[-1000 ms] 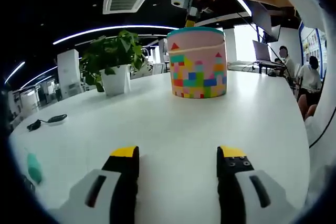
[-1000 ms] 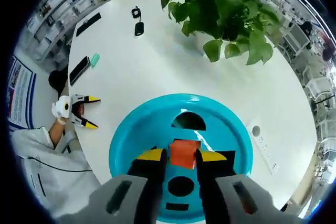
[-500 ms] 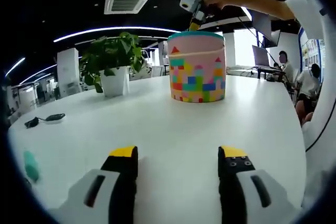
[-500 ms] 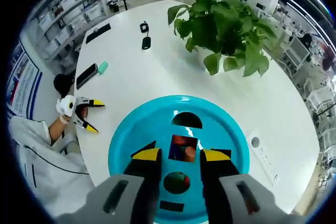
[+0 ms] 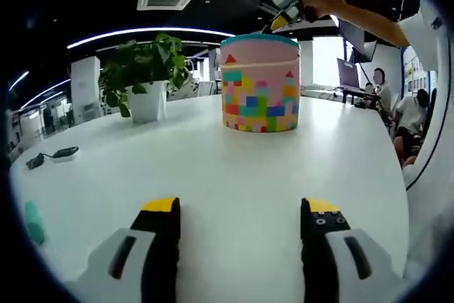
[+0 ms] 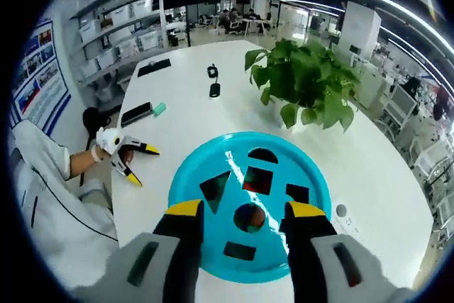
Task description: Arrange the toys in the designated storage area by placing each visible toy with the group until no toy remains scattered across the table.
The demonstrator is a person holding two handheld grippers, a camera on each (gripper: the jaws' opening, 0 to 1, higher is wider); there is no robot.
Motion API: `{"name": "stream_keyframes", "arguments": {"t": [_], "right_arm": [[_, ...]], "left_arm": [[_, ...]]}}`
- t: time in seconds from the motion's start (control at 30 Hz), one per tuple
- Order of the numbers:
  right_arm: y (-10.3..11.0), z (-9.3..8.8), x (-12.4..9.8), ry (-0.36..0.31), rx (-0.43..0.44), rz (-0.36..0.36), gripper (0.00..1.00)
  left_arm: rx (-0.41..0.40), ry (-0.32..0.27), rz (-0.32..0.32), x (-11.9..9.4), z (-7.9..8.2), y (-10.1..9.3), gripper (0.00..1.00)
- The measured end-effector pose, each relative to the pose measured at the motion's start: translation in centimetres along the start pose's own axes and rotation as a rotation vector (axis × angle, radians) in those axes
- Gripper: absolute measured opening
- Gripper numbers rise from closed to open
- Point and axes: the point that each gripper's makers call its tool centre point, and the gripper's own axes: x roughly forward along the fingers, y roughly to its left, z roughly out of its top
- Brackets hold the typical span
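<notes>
A pink toy bucket [image 5: 259, 94] printed with coloured blocks stands on the white table [image 5: 213, 168], ahead of my left gripper [image 5: 241, 207], which is open and holds nothing. Seen from above, its teal shape-sorter lid [image 6: 213, 246] lies under my right gripper [image 6: 245, 209], also open and lifted clear. Something red shows through the square hole [image 6: 257, 179]. My right gripper [image 5: 282, 20] hangs over the bucket's right rim. My left gripper [image 6: 144, 167] sits open at the table's near edge, left of the bucket.
A potted plant [image 5: 142, 76] stands beyond the bucket, to its left. A black mouse [image 6: 214, 90], a phone [image 6: 136, 113] and a small teal item [image 6: 159, 108] lie on the far side of the table. People sit at desks [image 5: 383, 86] in the background.
My right gripper let go of the red-orange block, which dropped through the lid's square hole. It then opened wider and rose away from the lid. The left gripper barely moved.
</notes>
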Motion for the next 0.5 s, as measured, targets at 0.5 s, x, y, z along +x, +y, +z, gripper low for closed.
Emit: {"name": "stream_keyframes", "arguments": {"t": [0.5], "right_arm": [[1.4,-3.1,-5.5,-0.235,0.002,-0.075,0.76]], "left_arm": [[-0.058,-0.06,-0.043,-0.5,2.5,-2.3,0.92]]}}
